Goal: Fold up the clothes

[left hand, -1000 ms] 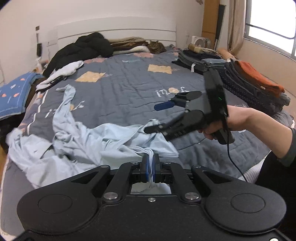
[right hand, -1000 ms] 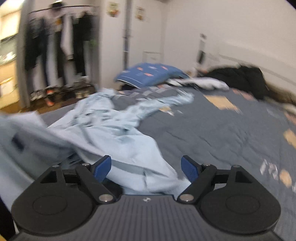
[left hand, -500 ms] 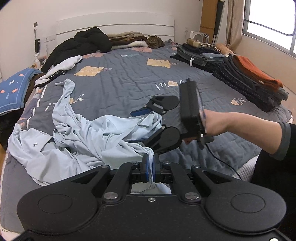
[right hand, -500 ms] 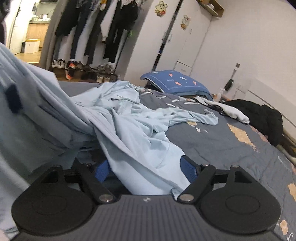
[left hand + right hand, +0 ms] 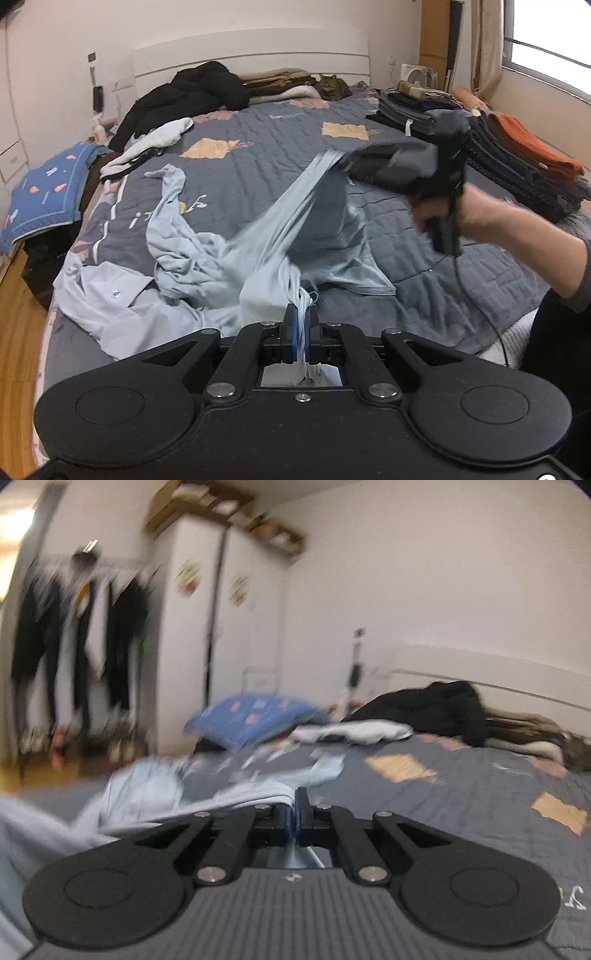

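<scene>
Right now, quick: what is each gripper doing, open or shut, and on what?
Left gripper: shut on the light blue shirt.
Right gripper: shut on the same shirt's fabric, lifted off the bed.

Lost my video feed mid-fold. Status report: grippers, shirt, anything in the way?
Left gripper shut on light blue shirt. Right gripper shut on it too, pulling a strip taut above the bed. Path clear; folded stacks off to the side.

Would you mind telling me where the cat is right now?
In the left wrist view, the cat lies at the far end of the bed, against the headboard, right of the folded brown blankets.
</scene>
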Action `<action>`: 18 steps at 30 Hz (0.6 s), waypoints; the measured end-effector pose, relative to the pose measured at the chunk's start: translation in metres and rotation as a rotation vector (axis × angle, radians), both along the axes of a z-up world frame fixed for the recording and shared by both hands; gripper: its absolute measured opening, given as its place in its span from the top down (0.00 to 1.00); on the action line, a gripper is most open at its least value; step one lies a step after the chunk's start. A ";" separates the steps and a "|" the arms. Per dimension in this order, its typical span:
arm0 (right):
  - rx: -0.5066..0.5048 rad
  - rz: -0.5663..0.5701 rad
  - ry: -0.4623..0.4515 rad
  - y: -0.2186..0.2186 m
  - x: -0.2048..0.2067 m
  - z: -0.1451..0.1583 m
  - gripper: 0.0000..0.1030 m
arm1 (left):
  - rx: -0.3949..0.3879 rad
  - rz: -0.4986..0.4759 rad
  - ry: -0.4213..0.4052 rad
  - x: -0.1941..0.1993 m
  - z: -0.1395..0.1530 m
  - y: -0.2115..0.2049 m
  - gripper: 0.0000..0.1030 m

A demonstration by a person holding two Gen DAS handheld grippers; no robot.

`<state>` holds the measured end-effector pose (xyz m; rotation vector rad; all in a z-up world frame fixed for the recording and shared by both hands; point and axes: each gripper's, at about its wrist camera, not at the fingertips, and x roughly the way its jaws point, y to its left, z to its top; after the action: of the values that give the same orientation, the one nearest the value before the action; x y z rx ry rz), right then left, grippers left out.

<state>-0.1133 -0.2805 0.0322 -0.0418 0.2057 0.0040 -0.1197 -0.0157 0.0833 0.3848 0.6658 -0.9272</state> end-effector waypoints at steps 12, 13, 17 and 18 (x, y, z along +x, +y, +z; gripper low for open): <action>0.179 -0.161 -0.093 -0.064 -0.030 0.034 0.98 | 0.018 -0.117 -0.056 -0.024 -0.014 -0.024 0.42; 0.191 -0.172 -0.100 -0.069 -0.033 0.035 0.98 | 0.020 -0.113 -0.066 -0.020 -0.017 -0.028 0.42; 0.247 -0.217 -0.126 -0.087 -0.042 0.039 0.98 | 0.035 -0.073 -0.089 0.006 -0.037 -0.051 0.42; 0.264 -0.232 -0.138 -0.092 -0.045 0.040 0.98 | 0.046 -0.061 -0.096 0.013 -0.043 -0.056 0.42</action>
<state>-0.1578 -0.3724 0.0726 0.2446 0.0695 -0.2021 -0.1066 -0.0720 0.0402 0.4897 0.5913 -0.9462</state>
